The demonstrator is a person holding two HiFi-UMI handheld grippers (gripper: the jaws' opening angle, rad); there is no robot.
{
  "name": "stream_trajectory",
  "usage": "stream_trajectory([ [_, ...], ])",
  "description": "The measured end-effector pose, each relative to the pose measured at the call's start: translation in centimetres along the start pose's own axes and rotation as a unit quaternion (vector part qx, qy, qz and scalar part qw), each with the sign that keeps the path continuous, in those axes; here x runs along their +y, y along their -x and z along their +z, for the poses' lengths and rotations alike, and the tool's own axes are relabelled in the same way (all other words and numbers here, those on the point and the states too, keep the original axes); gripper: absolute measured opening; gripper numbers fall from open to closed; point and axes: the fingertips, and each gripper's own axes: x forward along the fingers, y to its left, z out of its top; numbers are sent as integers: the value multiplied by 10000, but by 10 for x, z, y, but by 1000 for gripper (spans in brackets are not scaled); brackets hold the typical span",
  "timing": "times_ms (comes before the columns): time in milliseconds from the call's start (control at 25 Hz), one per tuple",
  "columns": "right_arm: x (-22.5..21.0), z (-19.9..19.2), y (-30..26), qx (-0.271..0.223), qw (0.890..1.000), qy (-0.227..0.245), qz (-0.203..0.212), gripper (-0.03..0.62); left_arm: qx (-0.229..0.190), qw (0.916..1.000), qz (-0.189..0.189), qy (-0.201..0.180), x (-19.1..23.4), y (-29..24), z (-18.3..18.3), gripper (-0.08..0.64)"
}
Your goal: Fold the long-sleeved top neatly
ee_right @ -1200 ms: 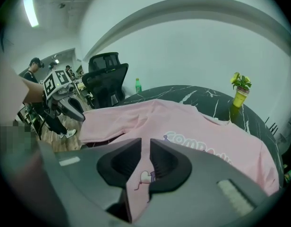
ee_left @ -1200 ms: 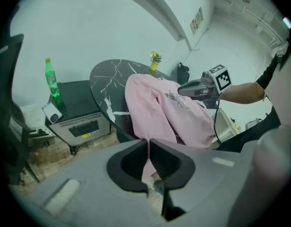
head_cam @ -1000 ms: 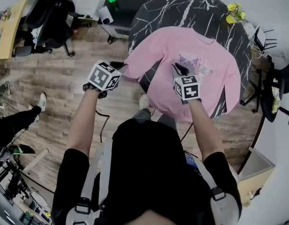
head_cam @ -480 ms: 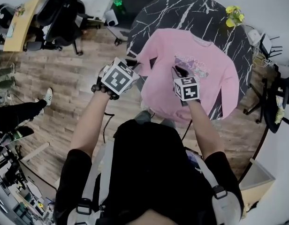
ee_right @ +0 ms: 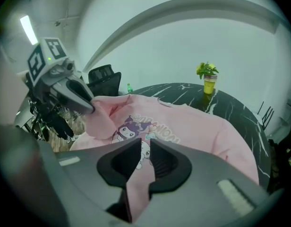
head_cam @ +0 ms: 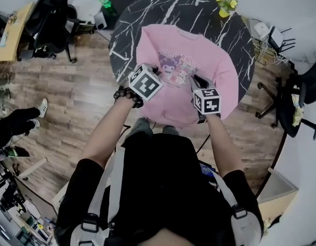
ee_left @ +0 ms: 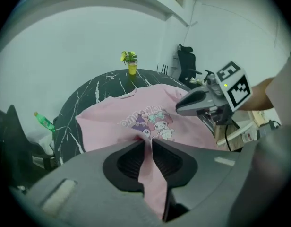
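Two grippers are clamped on pink cloth, and I watch both from the head view as they hang over the near half of the long-sleeved top [head_cam: 212, 60]. The top lies face up on the round black marble table [head_cam: 147, 12], collar toward the far side, with its cartoon print [head_cam: 176, 69] showing at the chest.

My left gripper [ee_left: 148, 145] pinches a fold of the pink fabric between its pads. Its jaws have just been opening a little, yet the cloth still sits between them and runs back through the gap. In the right gripper view that fold is a bunched flap raised above the print side of the top.

My right gripper [ee_right: 144, 150] stands nearly closed on a strip of the same fabric, close to the near hem, just beside the print. A small plant in a yellow pot [head_cam: 225, 3] stands at the far edge of the table, well apart from the top.
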Motion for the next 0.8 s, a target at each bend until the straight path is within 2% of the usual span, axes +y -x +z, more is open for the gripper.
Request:
stream_trajectory([
  [120,-18,-16,23,-9,9999,-140,-67,63,-65,9990,1,453,-10,-21,19,127],
  [240,-33,-30,40,-15,9997,-238,-110,63,-65,9993,22,362,-26,-40,38,171],
  [360,-43,-42,52,-34,9993,-348,-136,63,16,9998,-172,74,-53,-60,49,172],
  [440,-48,-49,59,-49,9991,-401,-125,63,70,9995,-289,54,-70,-69,49,172],
  [640,-54,-50,60,-34,9995,-326,-5,63,-78,9998,16,158,-76,-69,42,172],
  [800,-48,-39,51,-77,9998,-127,136,63,-261,9988,166,391,-69,-54,34,172],
])
